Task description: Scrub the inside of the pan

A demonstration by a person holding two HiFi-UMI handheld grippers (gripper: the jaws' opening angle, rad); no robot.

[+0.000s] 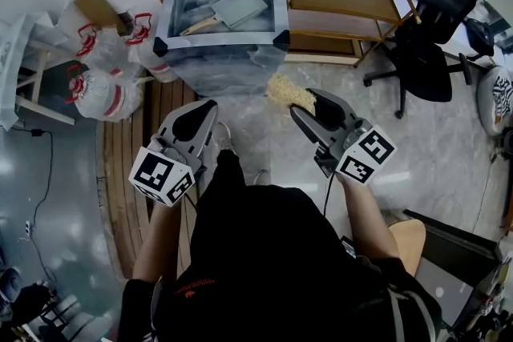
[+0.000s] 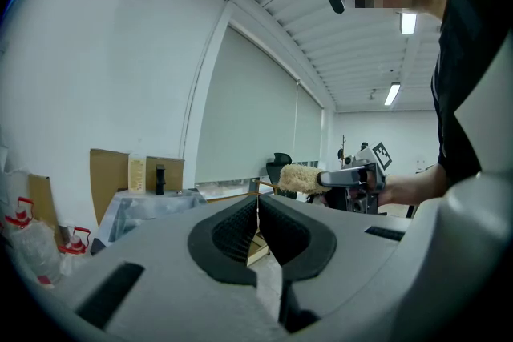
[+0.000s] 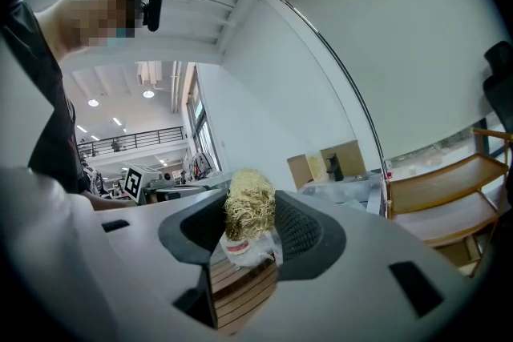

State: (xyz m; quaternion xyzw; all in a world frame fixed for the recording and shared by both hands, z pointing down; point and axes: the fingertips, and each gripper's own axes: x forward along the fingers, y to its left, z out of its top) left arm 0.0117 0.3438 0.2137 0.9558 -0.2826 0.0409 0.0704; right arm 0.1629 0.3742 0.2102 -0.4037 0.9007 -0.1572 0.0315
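- pale floor (image 1: 433,148) with a wood strip underfoot; a clear tub (image 1: 171,8) stands ahead against the wall.
- the pan (image 1: 239,6), grey with a wooden handle, lies inside the tub, untouched.
- right claw (image 1: 308,103) is clamped on a straw-coloured scrub pad (image 3: 249,207), held in the air well short of the tub.
- left claw (image 1: 203,110) is closed with nothing in it.
- step looks like the approach; scrubbing not yet begun.
- next move likely: carry the pad forward into the pan, left claw steadying the handle.

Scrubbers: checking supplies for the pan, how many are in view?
1: a straw-coloured fibrous scrubber clamped in the right gripper; more could lie hidden inside the grey tub.
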